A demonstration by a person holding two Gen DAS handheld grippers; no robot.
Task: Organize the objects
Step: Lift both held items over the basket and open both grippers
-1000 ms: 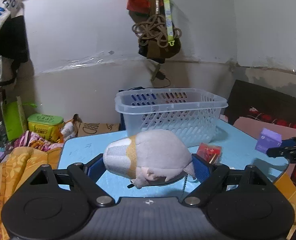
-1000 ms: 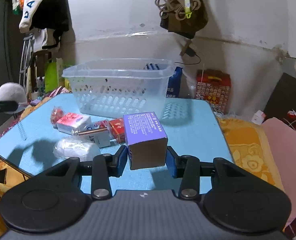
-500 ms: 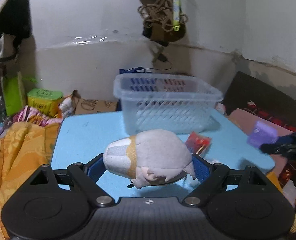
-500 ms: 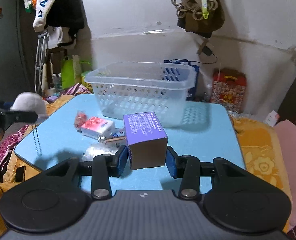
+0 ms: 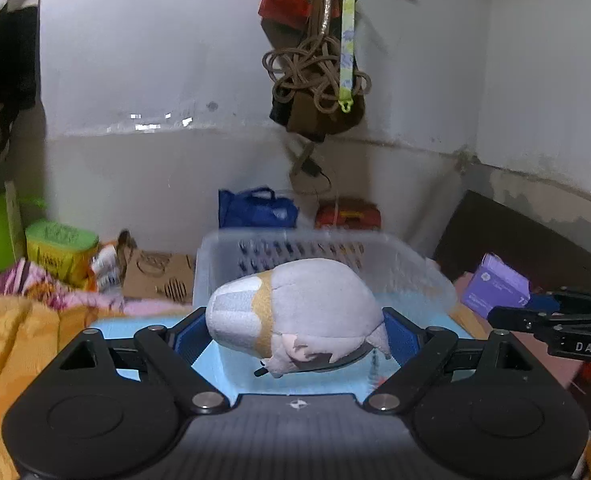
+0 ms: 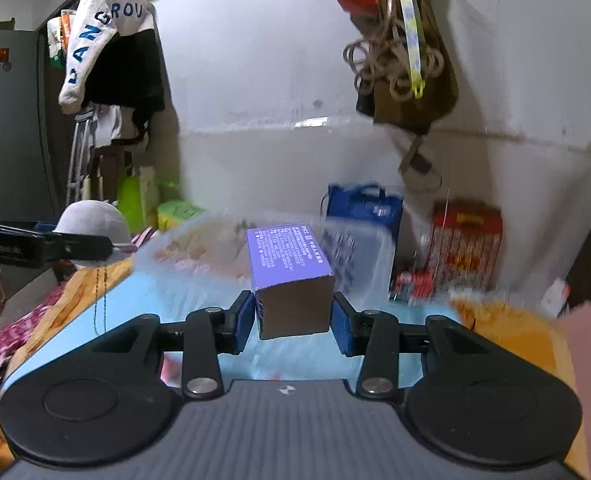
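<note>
With the left tool (image 5: pixel 295 330) clamped on the plush (image 5: pixel 295 316) and the right tool (image 6: pixel 292 316) on the purple box (image 6: pixel 287 264), release each only once it is over the basket (image 5: pixel 411 276).

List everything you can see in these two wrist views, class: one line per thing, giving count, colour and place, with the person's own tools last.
plush toy: one, grey with tan band, held between the left fingers, over the basket
box: one, purple, held between the right fingers
basket: one, clear plastic, on the table
table: one, light blue, under the basket
blue bag: one, by the wall behind the basket
red box: one, red and gold, by the wall
rope bundle: one, brown, hanging on the wall
green tin: one, green and yellow, far left
left gripper: one, black, blue pads
right gripper: one, black, blue pads
</note>
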